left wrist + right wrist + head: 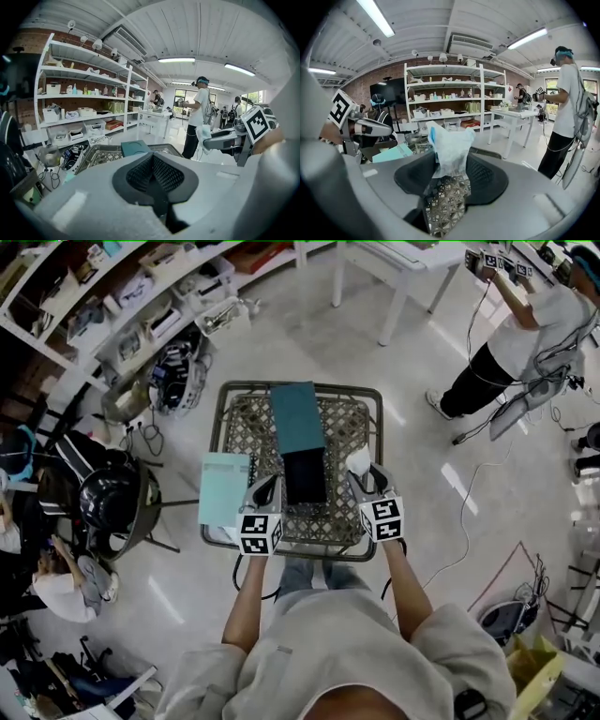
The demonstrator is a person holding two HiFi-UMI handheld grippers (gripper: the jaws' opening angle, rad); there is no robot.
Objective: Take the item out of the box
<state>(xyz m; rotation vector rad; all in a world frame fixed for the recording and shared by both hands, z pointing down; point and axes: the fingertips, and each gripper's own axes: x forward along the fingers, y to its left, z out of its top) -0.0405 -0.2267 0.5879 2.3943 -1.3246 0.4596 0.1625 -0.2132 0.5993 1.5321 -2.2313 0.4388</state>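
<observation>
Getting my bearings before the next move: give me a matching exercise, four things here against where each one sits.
Things:
1. white bag
2. black box
3. dark teal lid
4. pale green panel

Places:
A. far part of the mesh table
B. clamped in the right gripper
C. middle of the table
D. table's left edge, beside the left gripper

Pairs: 1-B, 2-C, 3-A, 4-D
</observation>
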